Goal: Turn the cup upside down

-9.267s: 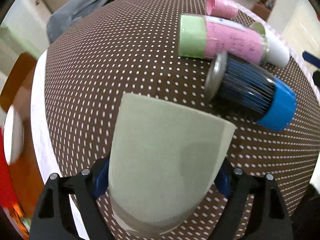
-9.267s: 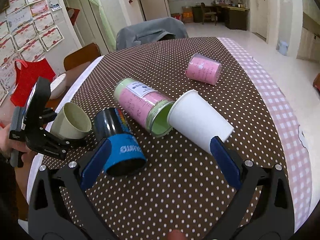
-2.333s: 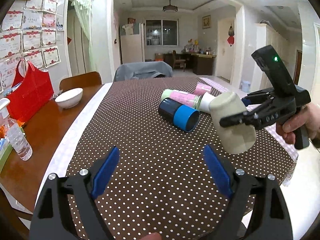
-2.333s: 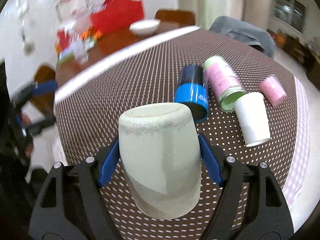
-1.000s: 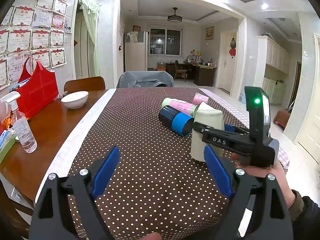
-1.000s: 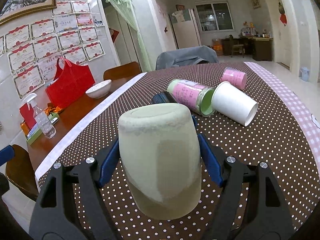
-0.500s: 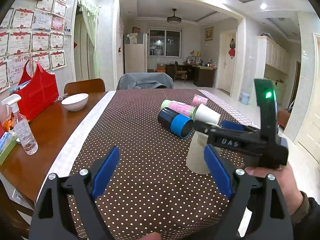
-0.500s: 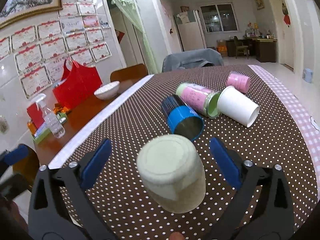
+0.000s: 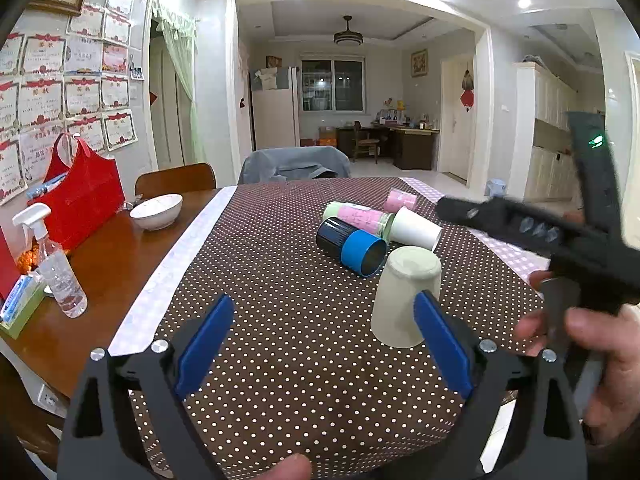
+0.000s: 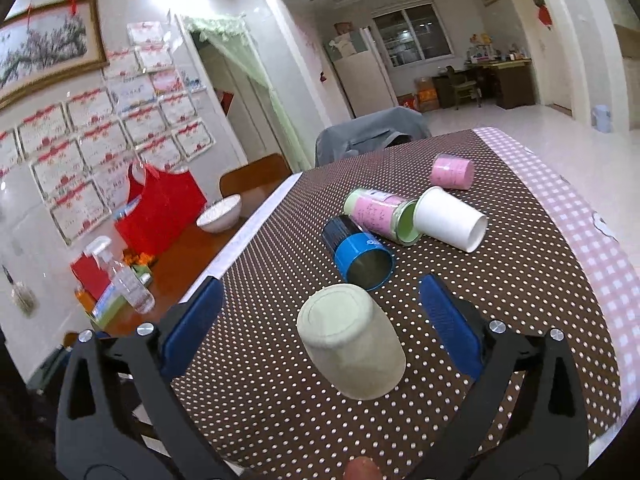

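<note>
The pale green cup point(image 9: 405, 297) stands upside down, base up, on the brown dotted tablecloth point(image 9: 280, 280). In the right wrist view the cup point(image 10: 352, 348) sits between and below the open blue pads of my right gripper point(image 10: 318, 322), not touched by them. My left gripper point(image 9: 320, 340) is open and empty, held back over the near part of the table, with the cup just beyond its right pad. The right gripper's black body point(image 9: 560, 240) shows blurred at the right of the left wrist view.
Beyond the cup lie a black and blue can point(image 9: 352, 242), a pink and green jar point(image 9: 358, 218), a white paper cup point(image 9: 416, 229) and a small pink cup point(image 9: 401, 200). On the bare wood at left are a white bowl point(image 9: 156, 211), a red bag point(image 9: 80, 200) and a spray bottle point(image 9: 56, 268).
My right gripper set the upside-down cup on the cloth, opened and has drawn back and up from it. The left gripper has stayed open and nearly still.
</note>
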The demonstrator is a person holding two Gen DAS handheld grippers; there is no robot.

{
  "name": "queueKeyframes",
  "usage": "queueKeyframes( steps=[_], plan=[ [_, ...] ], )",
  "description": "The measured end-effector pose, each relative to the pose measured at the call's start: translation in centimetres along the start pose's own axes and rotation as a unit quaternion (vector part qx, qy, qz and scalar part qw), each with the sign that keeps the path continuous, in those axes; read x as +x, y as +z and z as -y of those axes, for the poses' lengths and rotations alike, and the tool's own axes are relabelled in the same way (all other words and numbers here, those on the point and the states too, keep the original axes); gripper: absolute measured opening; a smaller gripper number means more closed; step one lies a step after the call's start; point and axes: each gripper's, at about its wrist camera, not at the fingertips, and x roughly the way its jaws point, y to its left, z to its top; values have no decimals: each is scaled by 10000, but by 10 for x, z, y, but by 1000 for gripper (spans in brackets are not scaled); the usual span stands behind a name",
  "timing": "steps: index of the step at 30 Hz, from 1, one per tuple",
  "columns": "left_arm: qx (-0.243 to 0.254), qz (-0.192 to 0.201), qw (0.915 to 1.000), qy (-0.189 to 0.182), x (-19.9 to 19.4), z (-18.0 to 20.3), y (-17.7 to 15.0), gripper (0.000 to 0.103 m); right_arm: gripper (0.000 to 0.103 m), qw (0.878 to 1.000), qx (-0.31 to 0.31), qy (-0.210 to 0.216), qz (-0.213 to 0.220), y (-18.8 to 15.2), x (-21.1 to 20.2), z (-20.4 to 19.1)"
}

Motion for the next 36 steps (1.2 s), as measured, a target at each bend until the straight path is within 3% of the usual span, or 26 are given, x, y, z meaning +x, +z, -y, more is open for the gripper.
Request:
queueKeyframes(
  steps=[7, 10, 12, 14, 22, 36],
  plan=[
    [182, 31, 9998, 108, -9, 9, 6, 91, 97, 9994, -1, -218, 281, 3, -41, -2],
    [76, 21, 10000, -58, -13, 9, 9, 91, 97, 9986, -63, -350, 394, 1, -58, -4],
    [-44, 74, 9999, -118, -15, 6, 12, 99, 97, 9978, -132, -488, 440, -1, -67, -6],
    [-90, 190, 9998, -67, -20, 5, 13, 99, 97, 9968, -159, -613, 495, -4, -74, -7],
    [-155, 260, 9995, -70, -35, 9, 18, 99, 97, 9924, -278, -969, 703, -13, -96, -14],
    [-407, 532, 9974, 268, -62, -2, 24, 99, 97, 9845, -683, -1320, 932, -20, -109, -34]
  ],
)
